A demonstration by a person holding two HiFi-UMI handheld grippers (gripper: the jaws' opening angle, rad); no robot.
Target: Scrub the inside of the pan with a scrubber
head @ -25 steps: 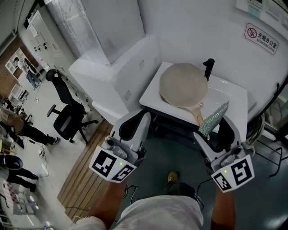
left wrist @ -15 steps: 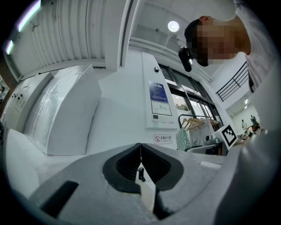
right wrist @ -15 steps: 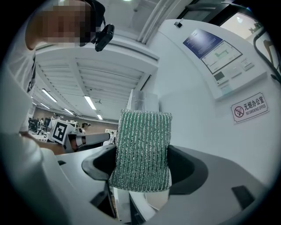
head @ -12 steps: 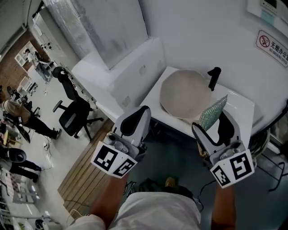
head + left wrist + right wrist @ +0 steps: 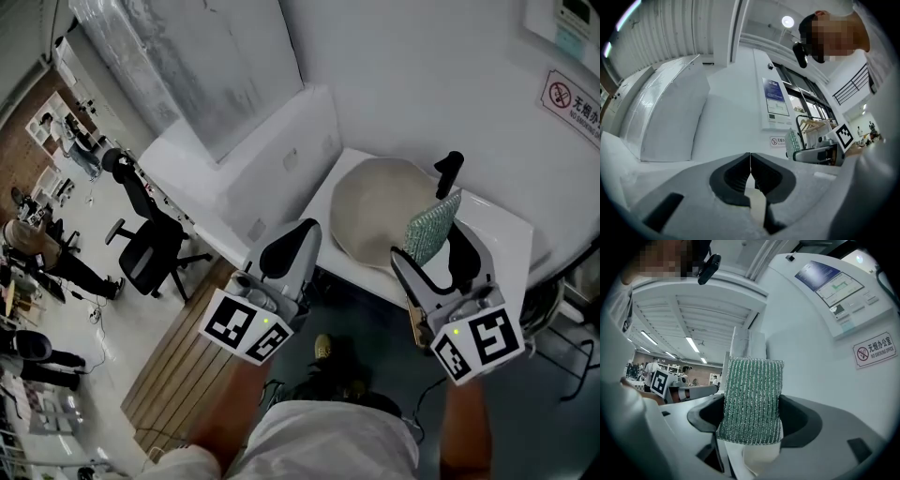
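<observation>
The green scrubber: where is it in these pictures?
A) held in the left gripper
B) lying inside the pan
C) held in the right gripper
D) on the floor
C: the right gripper view shows the scrubber clamped between the jaws of the right gripper; the left gripper is shut and empty.

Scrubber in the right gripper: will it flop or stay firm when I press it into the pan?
The scrubber stands upright above the right gripper without drooping, so it probably holds shape under light pressure. Its woven mesh looks soft, so it likely bends under hard pressing.
</observation>
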